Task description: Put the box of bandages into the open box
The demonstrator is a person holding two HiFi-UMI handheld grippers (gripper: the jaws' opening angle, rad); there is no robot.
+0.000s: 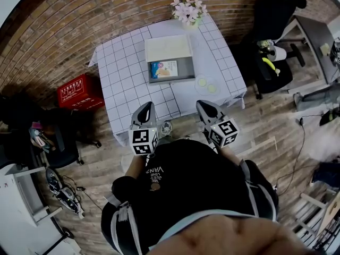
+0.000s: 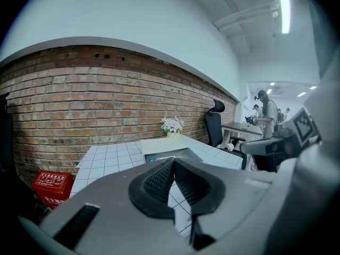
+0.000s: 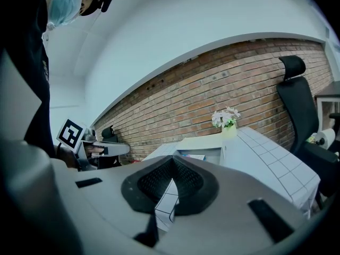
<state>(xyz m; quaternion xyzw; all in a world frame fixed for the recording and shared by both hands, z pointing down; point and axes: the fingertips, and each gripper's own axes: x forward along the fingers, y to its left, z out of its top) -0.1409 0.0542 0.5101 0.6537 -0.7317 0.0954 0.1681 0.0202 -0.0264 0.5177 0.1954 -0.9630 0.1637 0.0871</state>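
Bandage box (image 1: 163, 68) lies inside open box (image 1: 184, 68); table (image 1: 218, 52) checkered.

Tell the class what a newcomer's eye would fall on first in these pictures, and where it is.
A white grid-patterned table stands by the brick wall, an open grey box at its middle with a colourful small box inside and pale flowers at its far corner. The left gripper and right gripper hover shut and empty at its near edge; a red crate sits on the floor to its left.
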